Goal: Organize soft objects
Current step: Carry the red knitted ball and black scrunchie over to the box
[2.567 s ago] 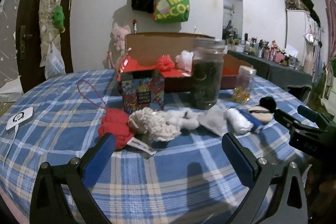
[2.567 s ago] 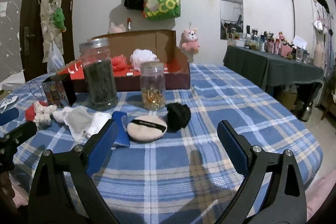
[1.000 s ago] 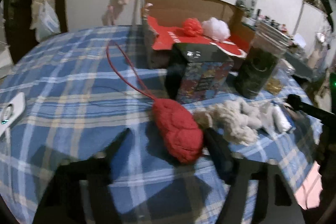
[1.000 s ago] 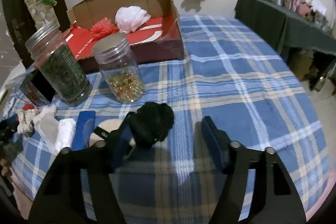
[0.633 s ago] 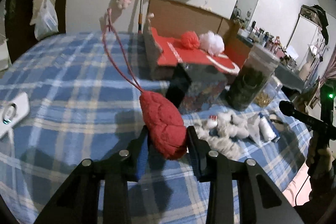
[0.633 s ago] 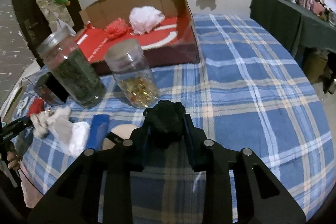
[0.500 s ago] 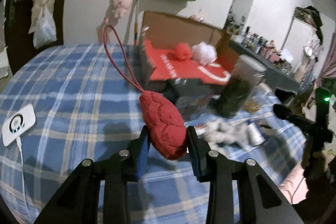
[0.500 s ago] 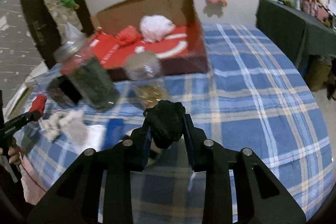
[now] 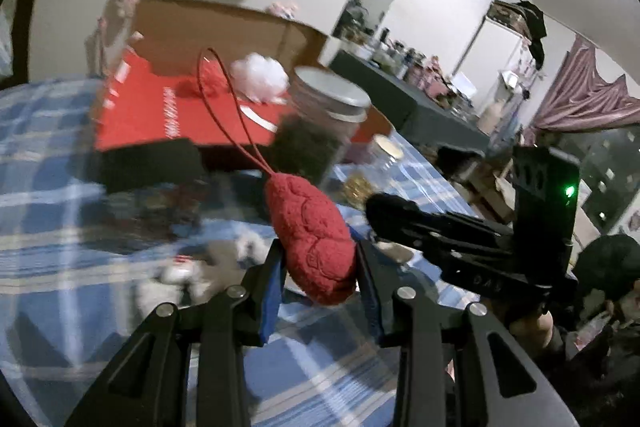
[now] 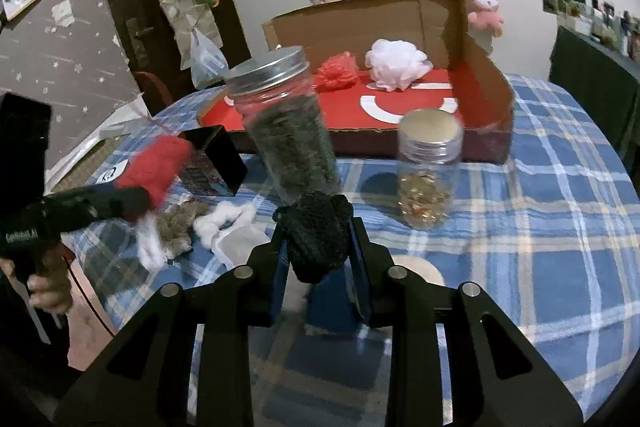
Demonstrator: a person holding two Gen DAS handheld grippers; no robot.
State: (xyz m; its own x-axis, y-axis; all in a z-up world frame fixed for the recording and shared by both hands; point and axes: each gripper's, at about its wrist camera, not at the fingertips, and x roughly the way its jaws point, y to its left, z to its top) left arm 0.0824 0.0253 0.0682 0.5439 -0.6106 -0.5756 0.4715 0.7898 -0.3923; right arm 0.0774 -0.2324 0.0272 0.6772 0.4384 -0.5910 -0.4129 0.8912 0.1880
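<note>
tall jar (image 10: 290, 131), small jar (image 10: 428, 171), plaid tablecloth (image 10: 560, 211)

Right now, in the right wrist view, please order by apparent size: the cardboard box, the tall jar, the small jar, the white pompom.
1. cardboard box
2. tall jar
3. small jar
4. white pompom, which sits farther back, so its true size against the small jar is unsure.

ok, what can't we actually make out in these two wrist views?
- Left wrist: pale soft items on the table, motion-blurred.
- Left wrist: small jar, mostly behind the tall jar.
- Right wrist: blue item and round puff, covered by the right hand-held gripper and its black pom-pom.
- Right wrist: red plush, blurred.
</note>
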